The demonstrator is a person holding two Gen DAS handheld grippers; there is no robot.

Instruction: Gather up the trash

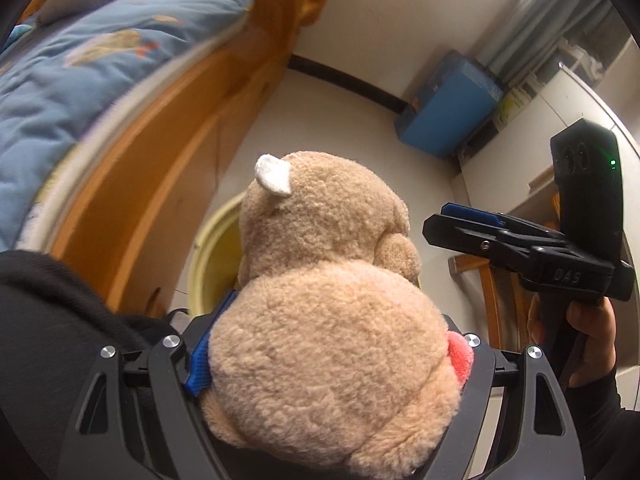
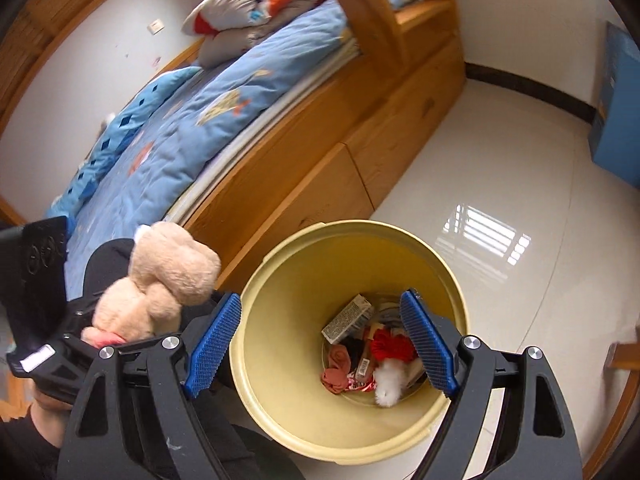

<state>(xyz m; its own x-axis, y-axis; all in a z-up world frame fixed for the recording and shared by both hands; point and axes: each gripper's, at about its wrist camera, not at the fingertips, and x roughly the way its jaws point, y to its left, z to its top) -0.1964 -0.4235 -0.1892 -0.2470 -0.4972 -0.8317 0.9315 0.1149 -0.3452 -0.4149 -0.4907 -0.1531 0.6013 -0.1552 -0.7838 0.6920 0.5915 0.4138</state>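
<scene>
My left gripper [image 1: 328,344] is shut on a tan teddy bear [image 1: 320,320] that fills the left wrist view; the bear also shows in the right wrist view [image 2: 160,284], held beside the bin's left rim. A yellow trash bin [image 2: 280,400] stands on the floor; it holds a small box [image 2: 347,318], red yarn [image 2: 392,348], a pink cloth [image 2: 338,374] and a white fluffy piece [image 2: 388,384]. My right gripper [image 2: 320,344] is open and empty above the bin's mouth. It also shows in the left wrist view [image 1: 468,224], to the right of the bear.
A wooden bed [image 2: 320,152] with a blue quilt [image 2: 180,128] stands right behind the bin. A blue box [image 1: 448,108] leans on the far wall. White glossy floor [image 2: 500,160] spreads to the right. A wooden chair leg [image 1: 490,300] is at the right.
</scene>
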